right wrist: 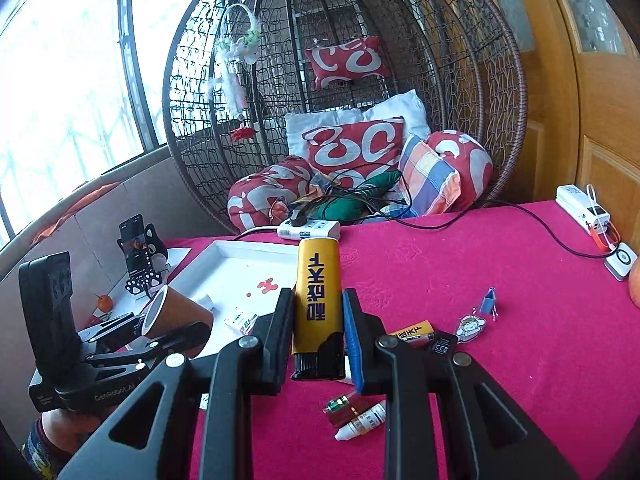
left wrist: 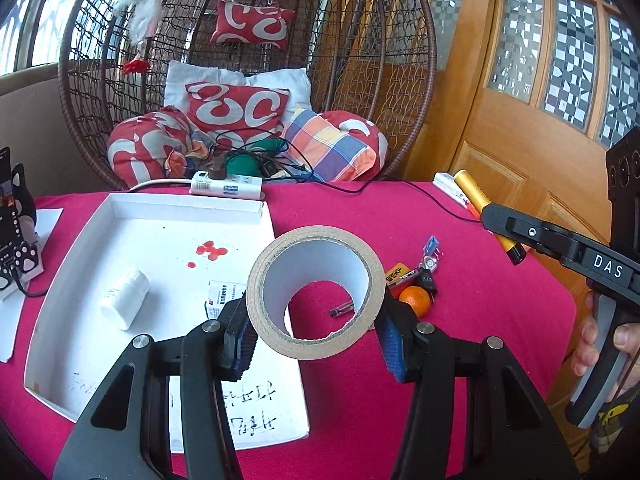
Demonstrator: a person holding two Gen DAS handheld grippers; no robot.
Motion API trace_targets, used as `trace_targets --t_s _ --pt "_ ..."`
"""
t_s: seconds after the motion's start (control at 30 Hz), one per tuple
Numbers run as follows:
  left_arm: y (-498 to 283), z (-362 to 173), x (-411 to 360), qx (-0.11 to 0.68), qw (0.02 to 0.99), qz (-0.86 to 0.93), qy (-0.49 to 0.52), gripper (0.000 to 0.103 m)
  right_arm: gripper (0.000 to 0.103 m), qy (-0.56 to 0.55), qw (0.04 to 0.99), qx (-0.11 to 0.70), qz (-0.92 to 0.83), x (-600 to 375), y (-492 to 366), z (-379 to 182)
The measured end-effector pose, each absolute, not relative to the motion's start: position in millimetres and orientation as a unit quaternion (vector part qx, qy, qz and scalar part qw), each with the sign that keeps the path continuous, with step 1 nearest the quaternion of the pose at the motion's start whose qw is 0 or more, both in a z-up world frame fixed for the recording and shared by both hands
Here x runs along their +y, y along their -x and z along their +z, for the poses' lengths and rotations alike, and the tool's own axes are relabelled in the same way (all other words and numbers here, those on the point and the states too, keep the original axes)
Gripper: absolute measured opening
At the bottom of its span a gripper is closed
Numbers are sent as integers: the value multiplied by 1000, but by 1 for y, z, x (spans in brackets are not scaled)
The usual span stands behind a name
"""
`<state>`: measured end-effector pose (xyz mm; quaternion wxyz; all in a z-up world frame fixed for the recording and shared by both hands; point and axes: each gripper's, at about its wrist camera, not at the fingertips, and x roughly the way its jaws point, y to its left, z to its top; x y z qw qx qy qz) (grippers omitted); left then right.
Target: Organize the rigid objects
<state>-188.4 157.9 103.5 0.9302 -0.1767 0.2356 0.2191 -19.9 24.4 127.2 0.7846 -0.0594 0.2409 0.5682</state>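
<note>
The left claw [left wrist: 316, 344] is clamping the roll of brown tape [left wrist: 316, 296] across its outer face, its blue pads pressing on either side, and the roll is hanging just over the near right edge of the white tray [left wrist: 80, 280]. That grip looks risky to me: the roll is round and smooth, so if it is being tilted on the way in it could be rotating between the pads and slipping out, landing on the rim of the tray instead of inside. The right claw [right wrist: 316, 332] is closing narrowly on the yellow lighter [right wrist: 318, 304], which is standing upright between the pads with its black end toward the camera; since only its lower part is being pinched, it may be pivoting or sliding loose. Both claws are heading for the same tray, I judge, so they could be knocking into each other. Inside the tray, left of the tape, a white pill bottle [left wrist: 126, 298] is lying on its side. On the red bench [left wrist: 460, 344], right of the tray, a small orange [left wrist: 416, 300] and a blue binder clip [right wrist: 488, 300] are waiting.
</note>
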Motion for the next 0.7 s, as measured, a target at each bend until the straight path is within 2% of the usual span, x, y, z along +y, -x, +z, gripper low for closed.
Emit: trace_targets --t_s 0.7 --pt "229 99 201 208 914 274 216 51 23 124 736 225 626 98 76 131"
